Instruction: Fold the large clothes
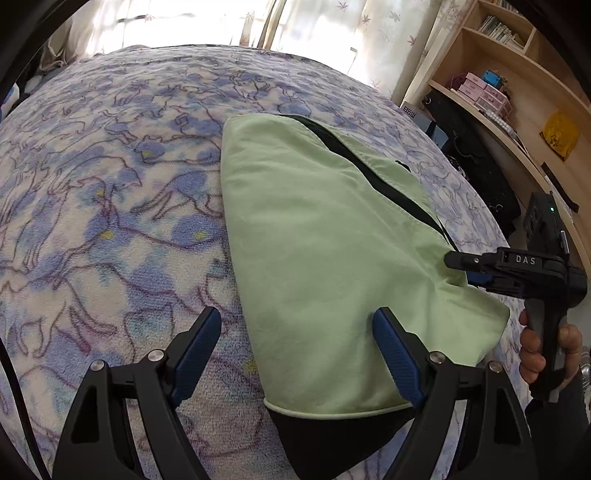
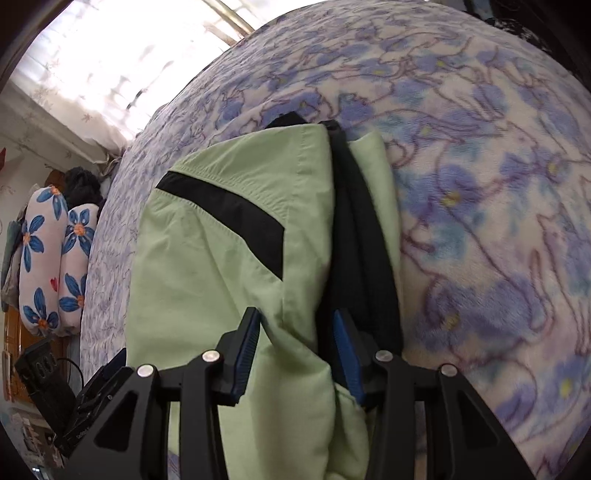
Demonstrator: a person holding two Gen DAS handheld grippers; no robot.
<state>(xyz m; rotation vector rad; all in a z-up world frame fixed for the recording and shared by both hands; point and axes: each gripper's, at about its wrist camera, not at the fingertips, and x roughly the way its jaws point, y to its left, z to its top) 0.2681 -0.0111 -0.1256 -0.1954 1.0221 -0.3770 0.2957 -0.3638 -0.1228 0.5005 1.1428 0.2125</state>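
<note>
A light green garment with black trim (image 1: pixel 325 258) lies folded on the bed; it also shows in the right wrist view (image 2: pixel 221 266). My left gripper (image 1: pixel 297 332) is open just above the garment's near left edge, its right finger over the green cloth. My right gripper (image 2: pixel 295 343) is part open, its jaws around a raised fold of the green and black cloth without pressing on it. In the left wrist view the right gripper (image 1: pixel 461 269) reaches onto the garment's right edge, a hand on its handle.
The bed is covered by a blue and purple patterned blanket (image 1: pixel 110 203). A wooden shelf unit (image 1: pixel 517 92) with boxes stands to the right. Flowered pillows (image 2: pixel 48 258) lie beyond the bed's far side, under curtained windows (image 1: pixel 184 22).
</note>
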